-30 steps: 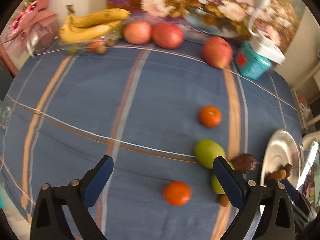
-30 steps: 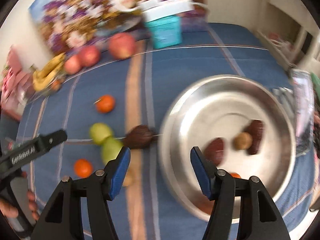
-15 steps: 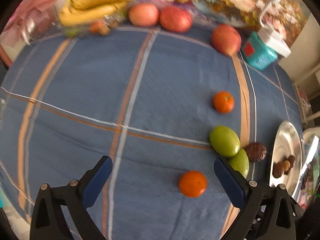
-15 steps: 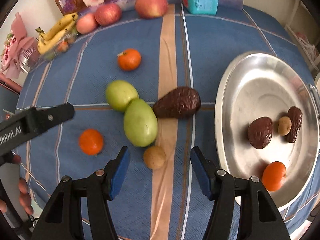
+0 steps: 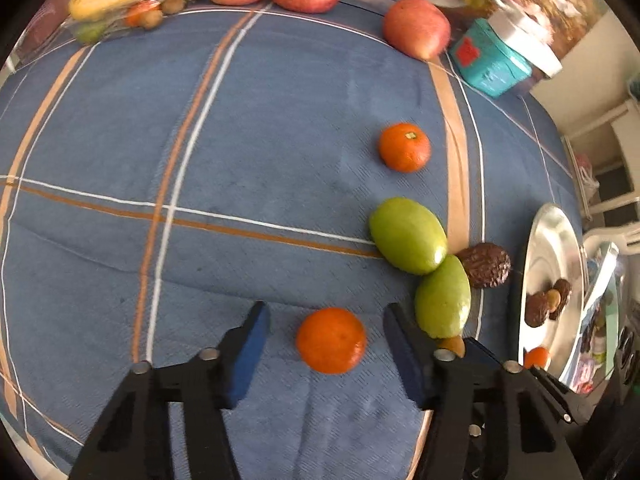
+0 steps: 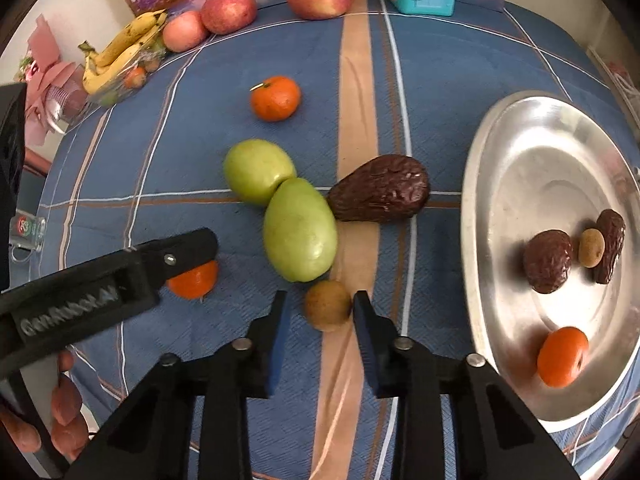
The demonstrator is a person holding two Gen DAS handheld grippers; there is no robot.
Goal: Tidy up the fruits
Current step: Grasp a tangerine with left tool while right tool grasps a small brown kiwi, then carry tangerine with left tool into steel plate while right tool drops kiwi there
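Left wrist view: we see the left gripper [image 5: 324, 334] with its jaws spread, a tangerine [image 5: 331, 340] lying on the blue plaid tablecloth [image 5: 240, 120] between the fingertips, clear of both pads. At 1 o'clock from it lie two green fruits [image 5: 408, 235], touching each other, with a dark wrinkled avocado [image 5: 486, 265] just beside them. A second tangerine [image 5: 405, 147] sits at 12 o'clock from that pair. The silver tray [image 5: 550, 240] stands at 3 o'clock.

Right wrist view: we see the right gripper [image 6: 320, 312] with its jaws parted narrowly around a small brown kiwi [image 6: 328, 309], which lies on the cloth between the pads; contact cannot be told. The tray [image 6: 520, 184], at 2 o'clock, holds two dark fruits, a small kiwi and an orange one.
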